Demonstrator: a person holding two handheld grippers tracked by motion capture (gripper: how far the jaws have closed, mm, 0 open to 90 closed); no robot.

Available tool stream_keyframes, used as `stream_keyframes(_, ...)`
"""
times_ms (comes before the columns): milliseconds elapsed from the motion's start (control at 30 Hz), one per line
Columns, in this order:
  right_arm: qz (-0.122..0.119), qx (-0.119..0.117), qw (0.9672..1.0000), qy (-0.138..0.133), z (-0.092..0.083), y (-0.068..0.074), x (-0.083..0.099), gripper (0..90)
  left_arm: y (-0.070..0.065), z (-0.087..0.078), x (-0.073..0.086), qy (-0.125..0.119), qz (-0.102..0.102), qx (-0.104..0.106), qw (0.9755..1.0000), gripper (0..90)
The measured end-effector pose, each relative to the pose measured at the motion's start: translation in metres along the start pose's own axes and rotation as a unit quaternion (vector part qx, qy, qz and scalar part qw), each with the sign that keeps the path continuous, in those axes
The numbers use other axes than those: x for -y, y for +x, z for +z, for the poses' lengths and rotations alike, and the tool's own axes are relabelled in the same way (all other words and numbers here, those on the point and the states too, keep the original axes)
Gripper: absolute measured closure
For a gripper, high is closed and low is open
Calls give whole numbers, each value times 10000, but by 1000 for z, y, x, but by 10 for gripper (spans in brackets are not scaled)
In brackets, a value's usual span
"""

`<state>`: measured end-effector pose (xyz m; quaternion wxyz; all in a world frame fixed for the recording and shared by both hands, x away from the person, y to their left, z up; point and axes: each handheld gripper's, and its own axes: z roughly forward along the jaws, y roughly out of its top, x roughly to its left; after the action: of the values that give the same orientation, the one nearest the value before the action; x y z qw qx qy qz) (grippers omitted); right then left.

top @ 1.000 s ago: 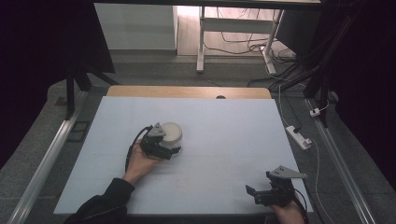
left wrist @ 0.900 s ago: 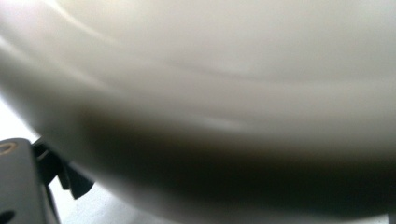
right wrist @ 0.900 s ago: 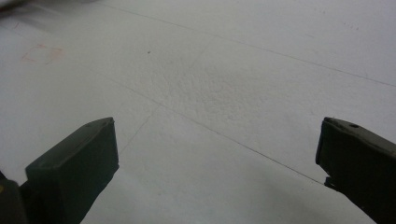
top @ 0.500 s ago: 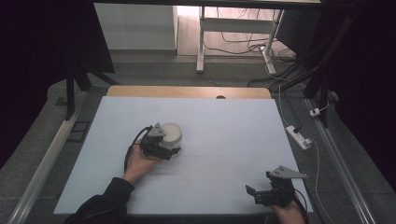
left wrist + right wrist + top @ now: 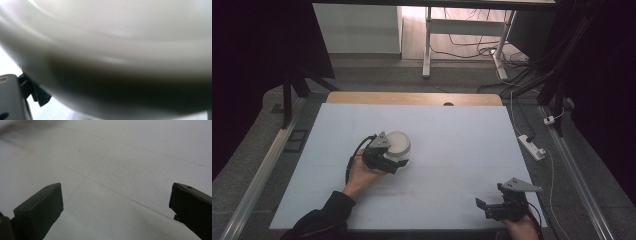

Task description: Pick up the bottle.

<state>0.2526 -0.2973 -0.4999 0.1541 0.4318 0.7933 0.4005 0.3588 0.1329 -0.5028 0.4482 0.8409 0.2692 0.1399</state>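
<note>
The white table (image 5: 462, 150) carries no readable writing or labels. A round white bowl (image 5: 398, 142) sits left of centre on it, unmarked. The left gripper (image 5: 394, 162) presses against the bowl's near side; whether it clamps the wall I cannot tell. The right gripper (image 5: 484, 207) rests at the near right edge, its 2 jaws spread wide over bare table.
</note>
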Motion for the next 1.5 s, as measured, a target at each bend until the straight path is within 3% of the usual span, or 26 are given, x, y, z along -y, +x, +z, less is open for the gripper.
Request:
stream_keyframes(467, 31, -42, 10000, 6, 0, -1, 0, 0, -27, -11, -12, 66, 245, 281, 9993, 72)
stream_keyframes(700, 16, -56, 10000, 9, 0, 0, 0, 0, -41, -11, -15, 81, 270, 462, 9985, 72)
stream_keyframes(1067, -35, -57, 10000, 16, 0, 0, 0, 0, -56, -8, -19, 119, 334, 744, 9966, 72)
stream_keyframes(1500, -41, -77, 10000, 35, 1, 0, 0, 0, -69, -7, -23, 155, 418, 871, 9952, 72)
